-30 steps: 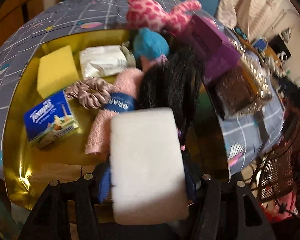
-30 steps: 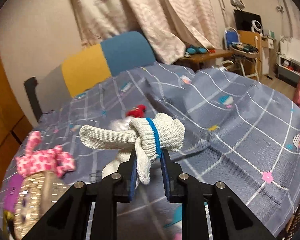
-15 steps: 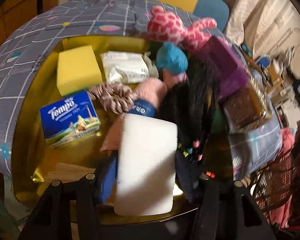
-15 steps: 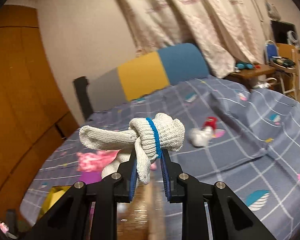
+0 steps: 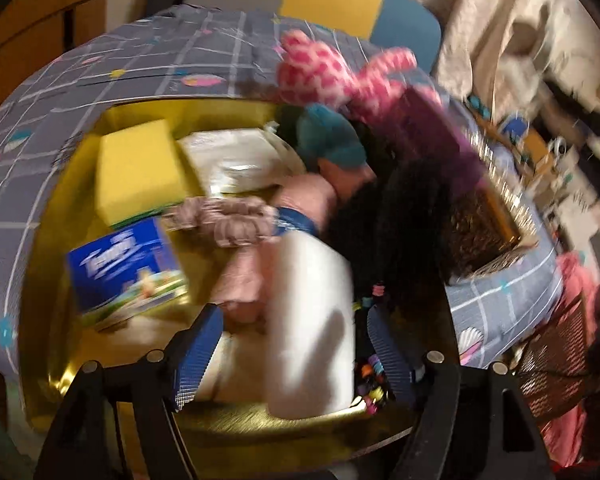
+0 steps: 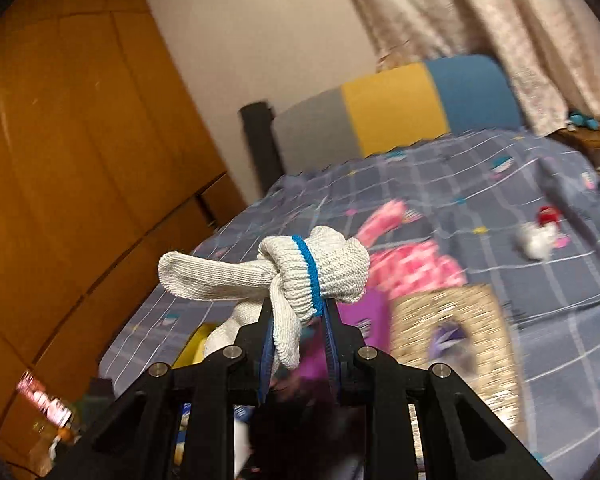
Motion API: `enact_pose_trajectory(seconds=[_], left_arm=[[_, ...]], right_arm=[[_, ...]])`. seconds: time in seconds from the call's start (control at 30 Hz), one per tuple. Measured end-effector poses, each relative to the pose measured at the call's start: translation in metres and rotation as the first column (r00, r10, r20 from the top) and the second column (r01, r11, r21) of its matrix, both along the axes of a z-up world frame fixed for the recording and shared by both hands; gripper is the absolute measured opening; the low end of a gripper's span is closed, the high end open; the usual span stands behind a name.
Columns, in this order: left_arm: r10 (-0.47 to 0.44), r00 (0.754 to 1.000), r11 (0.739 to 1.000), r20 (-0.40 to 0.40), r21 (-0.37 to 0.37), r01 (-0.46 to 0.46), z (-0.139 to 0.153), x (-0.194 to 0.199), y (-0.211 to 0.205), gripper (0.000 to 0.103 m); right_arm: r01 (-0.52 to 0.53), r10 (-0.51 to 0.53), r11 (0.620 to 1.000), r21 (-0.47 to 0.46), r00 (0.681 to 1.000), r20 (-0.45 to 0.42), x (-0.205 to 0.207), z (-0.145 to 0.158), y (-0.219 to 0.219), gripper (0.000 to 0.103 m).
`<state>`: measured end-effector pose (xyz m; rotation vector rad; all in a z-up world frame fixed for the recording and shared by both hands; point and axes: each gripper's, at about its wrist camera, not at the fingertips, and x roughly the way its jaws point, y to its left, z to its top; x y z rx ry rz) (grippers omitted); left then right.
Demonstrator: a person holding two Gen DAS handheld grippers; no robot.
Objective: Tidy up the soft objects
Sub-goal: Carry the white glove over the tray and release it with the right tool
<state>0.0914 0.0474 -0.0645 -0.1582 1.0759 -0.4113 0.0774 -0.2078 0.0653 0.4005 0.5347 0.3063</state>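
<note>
A white foam block (image 5: 312, 320) lies in the gold tray (image 5: 56, 248), between the jaws of my left gripper (image 5: 294, 314). The jaws are opening and the blue pads (image 5: 198, 356) stand clear of the block. Around it lie a yellow sponge (image 5: 140, 172), a blue tissue pack (image 5: 124, 268), a white packet (image 5: 240, 160), a scrunchie (image 5: 228, 220), a pink towel (image 5: 244, 276) and black hair (image 5: 396, 232). My right gripper (image 6: 296, 320) is shut on a knotted white glove with a blue band (image 6: 300, 272), held in the air above the bed.
A pink spotted plush (image 5: 332, 72) lies behind the tray beside a purple box (image 5: 428, 136) and a glittery gold box (image 6: 452, 328). A small white and red toy (image 6: 538, 236) rests further out on the grey bedspread (image 6: 500, 184). A wooden wardrobe (image 6: 80, 160) stands on the left.
The left gripper's jaws have spread and let go of the white block, which now lies in the tray. The right gripper has swung left with the glove, bringing the wardrobe and boxes into view.
</note>
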Motion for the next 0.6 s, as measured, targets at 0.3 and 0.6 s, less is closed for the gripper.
enact_pose_trajectory(seconds=[0.3,0.6], left_arm=[[0.268,0.962,0.962,0.045,-0.066,-0.264,0.014,-0.017,0.092,0.075],[0.356,0.933,0.932,0.06,-0.1,-0.349,0.014,-0.035,0.123,0.075]], right_arm=[[-0.195,0.192,0.981,-0.018,0.977,-0.097,0.024,-0.027,0.083,0.022],[-0.331,0.313,0.94,-0.082,0.933,-0.177,0.038,-0.045,0.156,0.022]])
